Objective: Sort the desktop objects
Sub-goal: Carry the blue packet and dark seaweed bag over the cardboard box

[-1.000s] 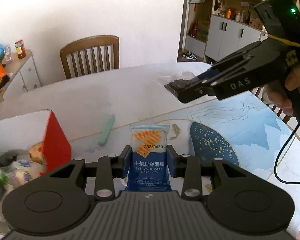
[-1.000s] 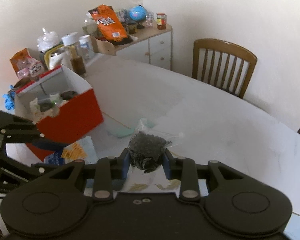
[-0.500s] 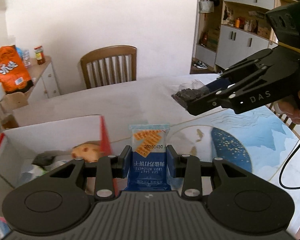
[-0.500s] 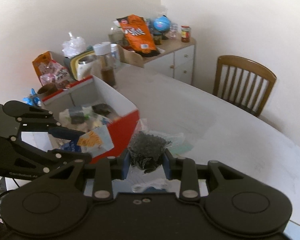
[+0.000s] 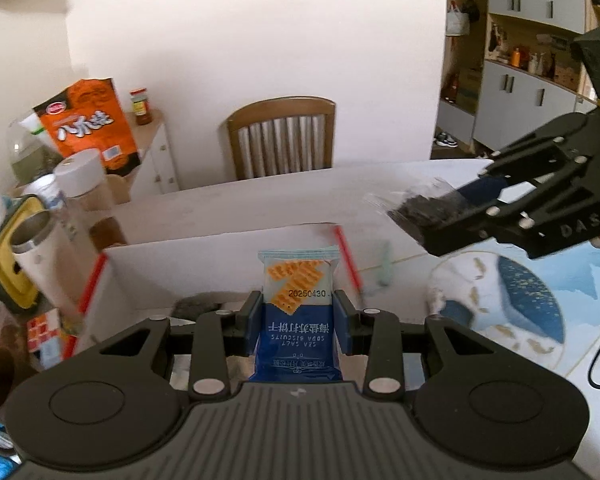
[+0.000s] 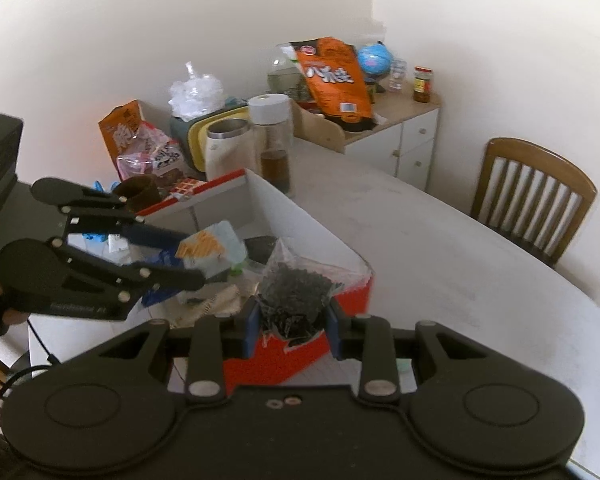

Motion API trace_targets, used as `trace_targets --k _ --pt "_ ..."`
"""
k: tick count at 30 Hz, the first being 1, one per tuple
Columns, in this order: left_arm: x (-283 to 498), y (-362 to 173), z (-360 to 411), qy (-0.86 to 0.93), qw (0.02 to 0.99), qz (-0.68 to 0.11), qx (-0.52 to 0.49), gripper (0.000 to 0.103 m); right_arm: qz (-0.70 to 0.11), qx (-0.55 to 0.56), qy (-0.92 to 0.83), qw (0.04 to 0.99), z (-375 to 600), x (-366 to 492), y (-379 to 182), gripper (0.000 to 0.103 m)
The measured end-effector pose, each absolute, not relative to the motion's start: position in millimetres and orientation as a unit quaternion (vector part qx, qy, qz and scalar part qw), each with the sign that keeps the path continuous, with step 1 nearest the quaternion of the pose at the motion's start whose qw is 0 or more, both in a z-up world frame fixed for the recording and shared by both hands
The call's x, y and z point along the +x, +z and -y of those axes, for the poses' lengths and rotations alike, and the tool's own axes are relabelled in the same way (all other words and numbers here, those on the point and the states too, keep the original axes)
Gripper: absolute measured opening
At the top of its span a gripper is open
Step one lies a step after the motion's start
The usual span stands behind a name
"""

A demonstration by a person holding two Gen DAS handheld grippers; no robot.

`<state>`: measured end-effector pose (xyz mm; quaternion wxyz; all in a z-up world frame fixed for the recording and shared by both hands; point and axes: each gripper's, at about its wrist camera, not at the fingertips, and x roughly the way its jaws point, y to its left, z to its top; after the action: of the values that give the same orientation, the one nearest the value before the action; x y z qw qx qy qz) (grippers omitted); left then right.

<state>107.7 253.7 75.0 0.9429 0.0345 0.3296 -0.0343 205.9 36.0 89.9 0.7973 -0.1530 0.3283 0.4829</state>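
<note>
Your left tool (image 5: 296, 316) is closed on a blue soda-biscuit packet (image 5: 297, 308), its pads pressed against the packet's two sides, with the packet standing up between them. Your right tool (image 6: 292, 324) is clamped on a clear bag of small dark pieces (image 6: 294, 288), gripped near its lower end so the top of the bag stands free.

Both items are off the counter (image 6: 440, 248) and in the air. From the right wrist view, the biscuit packet sits over the open inside of the red-and-white box (image 6: 332, 308), which already has several things in it, while the dark bag is above the box's near red wall, at about its corner.

This looks like the carry-and-drop step of the sort: two items brought to the box together. For the next move, you probably want each load clearly inside the box walls before letting go. The right one seems to need a little more travel inward, since it hangs close to the rim. Lower both before you part the pads, so the light packets don't tumble out. A pale green strip (image 5: 386, 266) is on the counter beyond the box.
</note>
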Motion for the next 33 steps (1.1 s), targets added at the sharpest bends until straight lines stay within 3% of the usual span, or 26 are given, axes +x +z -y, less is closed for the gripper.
trace_targets --k 33 --pt "197 21 -373 0.040 0.908 -0.416 0.030 0.035 -0.377 -0.170 0.488 0.769 -129 213 42 0.033"
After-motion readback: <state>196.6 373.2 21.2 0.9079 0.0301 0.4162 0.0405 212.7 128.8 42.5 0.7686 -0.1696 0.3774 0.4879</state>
